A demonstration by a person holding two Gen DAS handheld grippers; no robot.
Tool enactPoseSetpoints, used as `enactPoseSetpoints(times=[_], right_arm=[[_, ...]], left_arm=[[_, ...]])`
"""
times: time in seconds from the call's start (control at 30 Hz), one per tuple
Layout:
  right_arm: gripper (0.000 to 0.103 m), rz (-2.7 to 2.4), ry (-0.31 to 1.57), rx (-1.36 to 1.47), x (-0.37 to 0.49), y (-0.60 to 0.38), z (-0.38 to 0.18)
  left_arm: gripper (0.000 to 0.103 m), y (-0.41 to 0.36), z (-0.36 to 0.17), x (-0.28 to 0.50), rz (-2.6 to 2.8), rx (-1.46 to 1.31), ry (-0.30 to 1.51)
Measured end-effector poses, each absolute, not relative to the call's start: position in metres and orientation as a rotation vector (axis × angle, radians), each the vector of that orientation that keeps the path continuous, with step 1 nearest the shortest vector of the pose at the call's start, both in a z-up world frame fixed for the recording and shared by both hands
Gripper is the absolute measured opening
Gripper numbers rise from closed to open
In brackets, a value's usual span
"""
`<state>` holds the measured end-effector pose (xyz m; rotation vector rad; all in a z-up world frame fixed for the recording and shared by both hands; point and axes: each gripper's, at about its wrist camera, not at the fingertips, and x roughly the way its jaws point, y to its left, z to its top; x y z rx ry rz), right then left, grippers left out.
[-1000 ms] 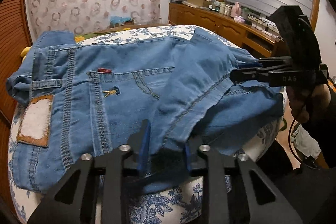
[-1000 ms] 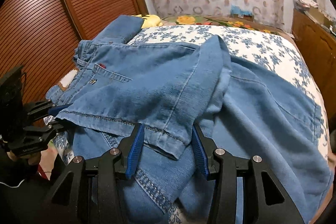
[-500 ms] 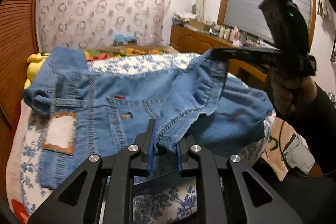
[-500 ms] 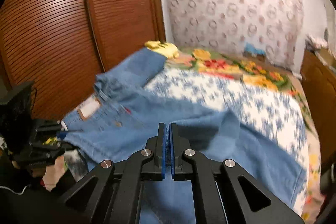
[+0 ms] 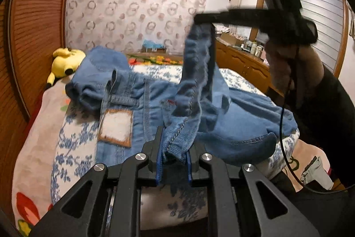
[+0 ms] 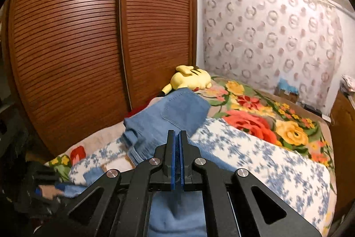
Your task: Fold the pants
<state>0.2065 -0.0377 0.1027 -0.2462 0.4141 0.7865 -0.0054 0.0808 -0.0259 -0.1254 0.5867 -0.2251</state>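
Blue jeans (image 5: 144, 92) lie on the bed with the waistband and a tan leather patch (image 5: 116, 127) to the left. My left gripper (image 5: 173, 161) is shut on the hem of a raised leg fold, low and near the bed's front edge. My right gripper (image 5: 200, 19) shows in the left wrist view, high above the bed, shut on the other corner of the same hem, so the denim hangs stretched between them. In the right wrist view my right gripper (image 6: 177, 161) has its blue pads pressed together on denim, and the jeans (image 6: 177, 112) lie below.
A yellow plush toy (image 5: 65, 60) lies at the bed's head beside the wooden slatted wardrobe (image 6: 88, 37). A floral quilt (image 6: 255, 117) covers the far bed. A wooden dresser (image 5: 241, 63) stands on the right. The left gripper shows blurred at the lower left of the right wrist view (image 6: 44, 188).
Both grippers closed on the leg hem. My right gripper lifted its corner well above the bed and my left gripper rose a little, so the fold now hangs upright between them.
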Motion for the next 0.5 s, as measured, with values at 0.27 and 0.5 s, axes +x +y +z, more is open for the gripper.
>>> enactPoseSetpoints(times=[0.27,0.5], right_arm=[[0.002,0.815,0.394,-0.294,0.217,0.013,0.094],[0.003,0.811,0.47,-0.322,0.24,0.043,0.064]], left_arm=[[0.018,0.089,-0.034,-0.009,-0.199,-0.142,0.612],[0.033,0.104,-0.046,-0.008,-0.161,-0.162,0.644]])
